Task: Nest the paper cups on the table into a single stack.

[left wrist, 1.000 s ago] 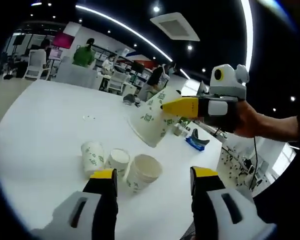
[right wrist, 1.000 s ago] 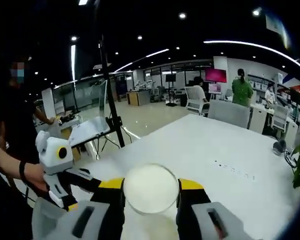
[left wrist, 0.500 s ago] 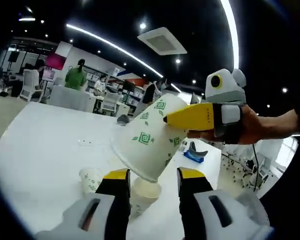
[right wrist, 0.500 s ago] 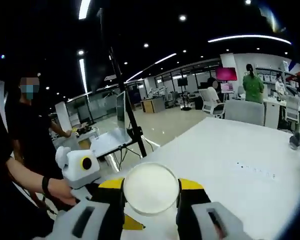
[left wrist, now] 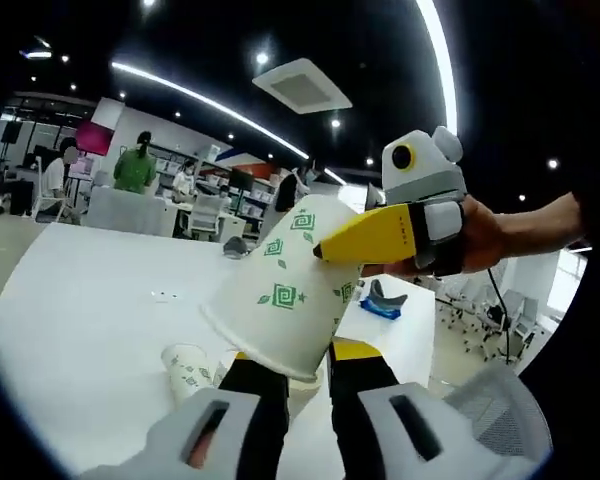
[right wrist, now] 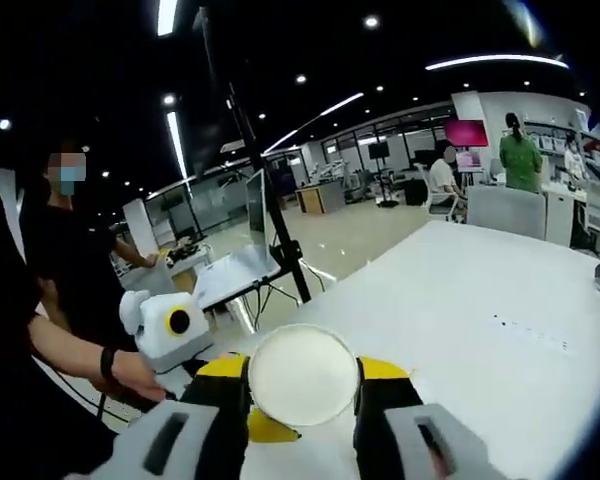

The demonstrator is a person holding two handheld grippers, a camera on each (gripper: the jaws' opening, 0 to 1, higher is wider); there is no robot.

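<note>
The left tool (left wrist: 305, 368) has narrowed to near closure. Left gripper view: right tool (left wrist: 330, 250) pinching the tilted cup (left wrist: 285, 295) at centre, directly above; desk (left wrist: 90, 290) cup (left wrist: 188, 368) lower left.

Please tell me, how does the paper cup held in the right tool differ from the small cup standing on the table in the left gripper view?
The held cup is in the air, clamped by the right tool; the small cup stands on the white table.
The held cup is tilted, mouth pointing down-left; the small cup is upright.
The held cup looks much larger, being nearer the camera.
Both are white with green patterns.
</note>
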